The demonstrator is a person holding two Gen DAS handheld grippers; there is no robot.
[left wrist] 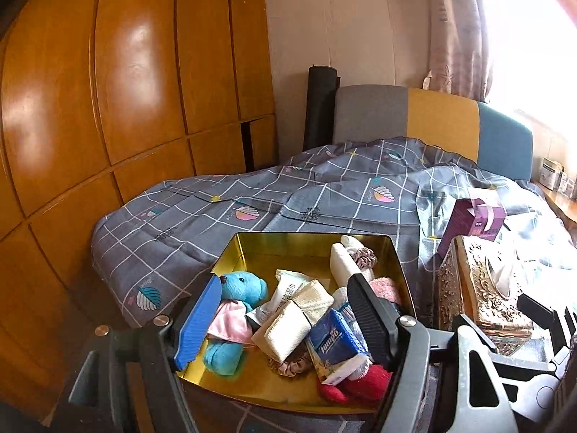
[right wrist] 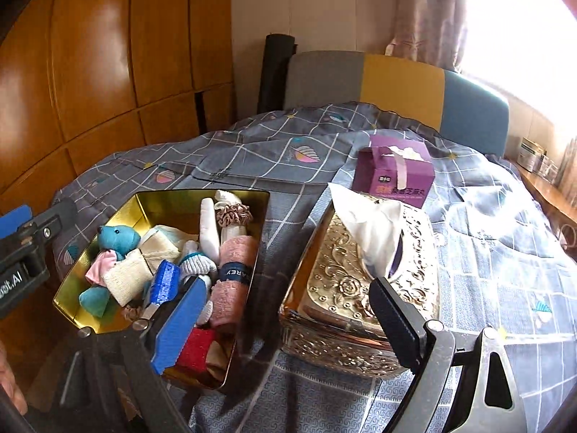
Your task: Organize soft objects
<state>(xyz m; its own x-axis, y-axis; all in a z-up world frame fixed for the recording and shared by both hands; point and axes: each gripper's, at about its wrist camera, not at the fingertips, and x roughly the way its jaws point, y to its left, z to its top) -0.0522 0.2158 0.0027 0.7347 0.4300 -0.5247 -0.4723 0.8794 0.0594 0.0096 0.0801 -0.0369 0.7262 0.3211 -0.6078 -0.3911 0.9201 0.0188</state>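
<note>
Left gripper [left wrist: 285, 319] jaws wide apart, empty, right gripper [right wrist: 285, 319] likewise, both angled downward

Blown-out window [left wrist: 541, 36] glare, fisheye-warped edges

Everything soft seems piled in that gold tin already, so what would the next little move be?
Probably just drawing both hands back: the left gripper and right gripper hold nothing, jaws wide, and the teddy and rolled pink towel lie inside the tin.
</note>
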